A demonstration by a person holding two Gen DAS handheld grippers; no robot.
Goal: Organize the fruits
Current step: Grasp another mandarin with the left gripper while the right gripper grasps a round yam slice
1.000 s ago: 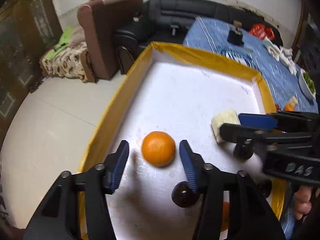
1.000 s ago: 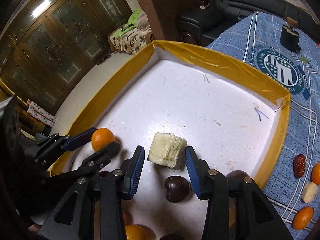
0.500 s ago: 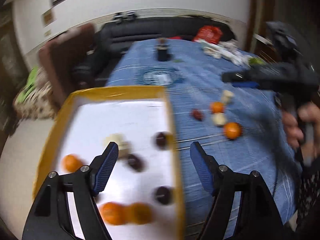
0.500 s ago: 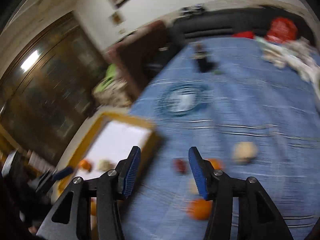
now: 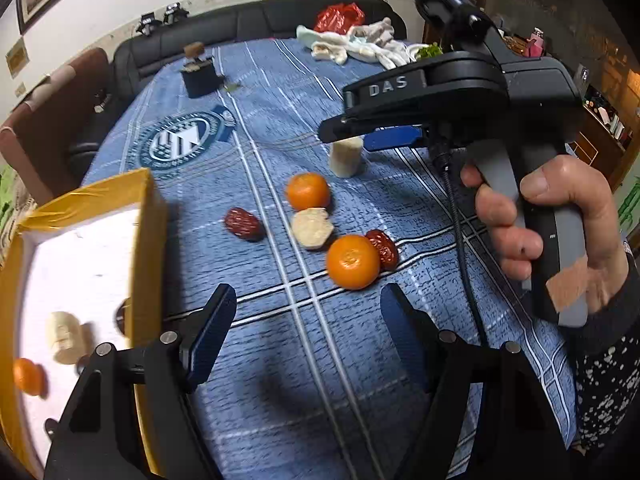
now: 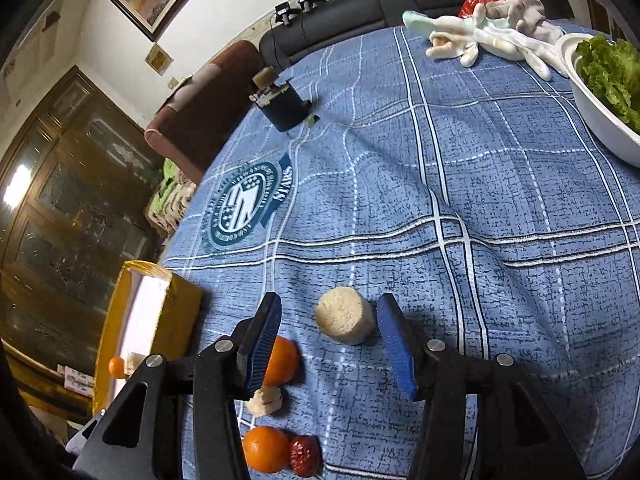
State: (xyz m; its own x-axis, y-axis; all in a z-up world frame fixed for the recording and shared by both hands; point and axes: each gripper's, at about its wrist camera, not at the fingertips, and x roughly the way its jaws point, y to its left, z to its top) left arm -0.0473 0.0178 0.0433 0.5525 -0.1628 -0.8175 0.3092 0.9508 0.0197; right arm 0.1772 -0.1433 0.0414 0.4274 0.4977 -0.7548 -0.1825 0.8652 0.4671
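While the right claw [image 6: 330, 344] straddles a pale fruit chunk [image 6: 345, 320] on the desk [image 6: 480, 200], its pads stand clear. Left claw [image 5: 308, 328] gapes empty near an orange [image 5: 353, 262].

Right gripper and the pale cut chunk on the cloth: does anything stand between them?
Nothing visible does. The right gripper is open, with the pale chunk in the gap between its fingers, touching neither. The nearest orange lies outside the left finger.
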